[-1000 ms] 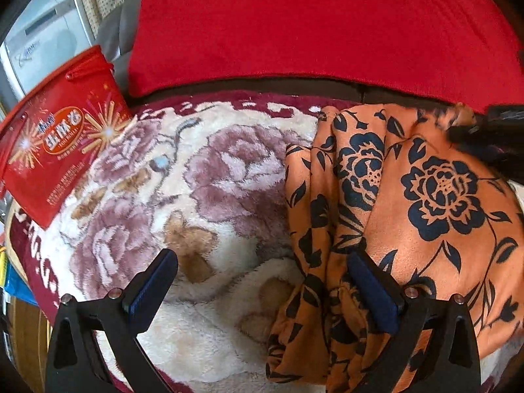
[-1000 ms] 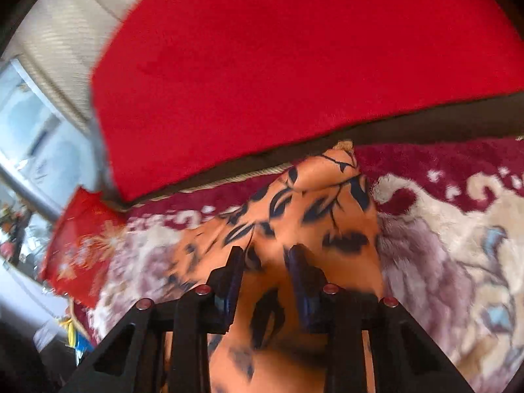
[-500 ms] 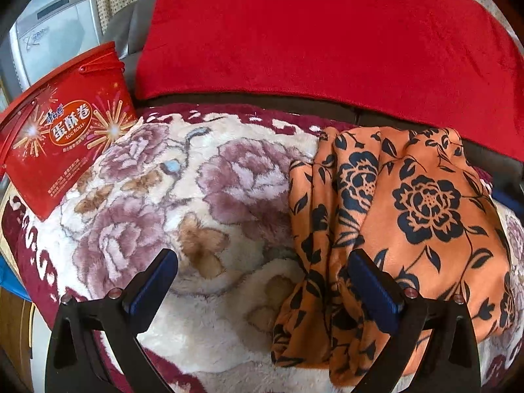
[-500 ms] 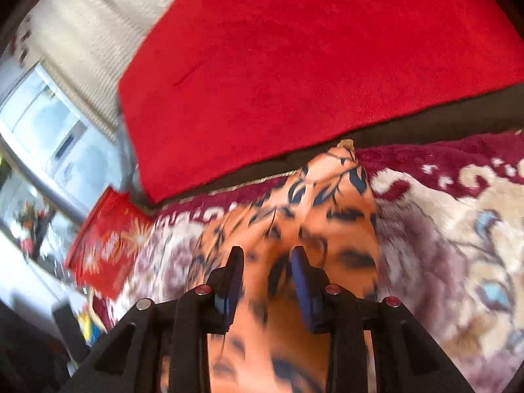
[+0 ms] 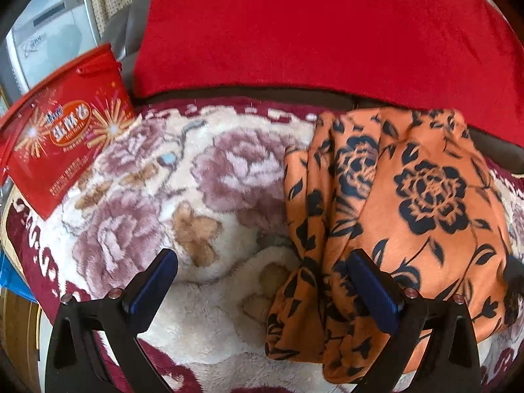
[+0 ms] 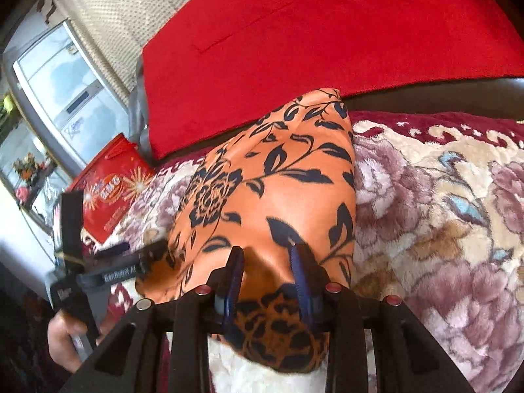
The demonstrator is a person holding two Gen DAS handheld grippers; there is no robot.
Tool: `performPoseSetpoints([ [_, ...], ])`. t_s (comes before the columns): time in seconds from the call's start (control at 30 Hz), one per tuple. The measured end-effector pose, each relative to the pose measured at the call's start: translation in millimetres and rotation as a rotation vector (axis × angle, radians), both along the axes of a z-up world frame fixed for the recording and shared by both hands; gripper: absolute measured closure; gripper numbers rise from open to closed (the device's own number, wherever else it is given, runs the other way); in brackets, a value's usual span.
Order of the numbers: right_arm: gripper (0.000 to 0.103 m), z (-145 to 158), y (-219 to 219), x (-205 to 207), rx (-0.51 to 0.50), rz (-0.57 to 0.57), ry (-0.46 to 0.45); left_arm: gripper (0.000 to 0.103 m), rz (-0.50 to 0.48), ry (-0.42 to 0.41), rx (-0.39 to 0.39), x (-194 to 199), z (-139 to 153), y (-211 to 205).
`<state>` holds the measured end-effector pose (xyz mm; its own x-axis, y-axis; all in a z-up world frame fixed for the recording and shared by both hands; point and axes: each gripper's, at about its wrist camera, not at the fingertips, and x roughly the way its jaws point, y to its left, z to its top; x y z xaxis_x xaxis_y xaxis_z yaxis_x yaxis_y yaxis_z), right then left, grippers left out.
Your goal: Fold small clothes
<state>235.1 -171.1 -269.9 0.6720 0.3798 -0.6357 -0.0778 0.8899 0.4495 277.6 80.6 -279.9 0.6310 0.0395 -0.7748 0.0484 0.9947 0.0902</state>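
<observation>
The orange satin garment with a black rose-and-leaf print (image 5: pixel 409 216) is laid out on a plush cream and maroon floral blanket (image 5: pixel 183 196), its long axis running from the near edge away toward the red fleece throw (image 5: pixel 311 26) draped over the backrest; in the left wrist view it sits off to the right half of the frame, bunched into long pleats along its left side. The left gripper (image 5: pixel 262 285) is spread wide with nothing between its blue pads; only its right finger overlaps the bunched near-left edge of the cloth, so it's more beside the garment than on it. The right gripper (image 6: pixel 267 258) is parked at the near end of the same garment, jaws narrowed with a fold of orange fabric tucked between them; it looks pinched onto the cloth, though whether there's real pressure can't be fully confirmed. So the right side is judged to be the nearer, engaged one, and the fold would probably be carried along that long axis, near hem toward the far tip by the throw; the slippery satin could slide out, fwiw. A red printed snack tin (image 5: pixel 62 131) is propped at the blanket's far-left corner, well apart from the garment.
</observation>
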Motion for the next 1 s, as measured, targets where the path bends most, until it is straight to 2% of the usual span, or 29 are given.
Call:
performPoseSetpoints([
  [0.13,0.069,3,-4,-9,0.024,0.047,0.036,0.000,-0.002,-0.077,0.003,-6,15,-6],
  [0.23,0.068,12,-14,-16,0.034,0.062,0.010,0.000,-0.005,-0.119,-0.004,-9,22,-13],
  [0.27,0.062,15,-20,-18,0.041,0.050,-0.002,0.000,-0.007,-0.127,-0.008,-9,23,-15],
  [0.3,0.041,17,-28,-20,0.051,0.032,-0.017,0.000,-0.008,-0.135,-0.011,-10,24,-17],
  [0.33,0.030,17,-36,-21,0.064,0.009,-0.032,0.000,-0.011,-0.142,-0.012,-10,25,-19],
  [0.37,0.027,18,-44,-24,0.077,-0.017,-0.049,0.000,-0.013,-0.149,-0.009,-10,26,-22],
  [0.43,0.027,14,-61,-26,0.135,-0.050,-0.062,0.000,-0.018,-0.163,-0.010,-11,28,-26],
  [0.57,0.027,5,-77,-24,0.215,-0.074,-0.022,0.000,-0.018,-0.168,-0.016,-12,30,-30],
  [1.0,0.027,12,-79,-32,0.252,-0.062,-0.050,0.000,-0.020,-0.177,-0.023,-15,34,-38],
])
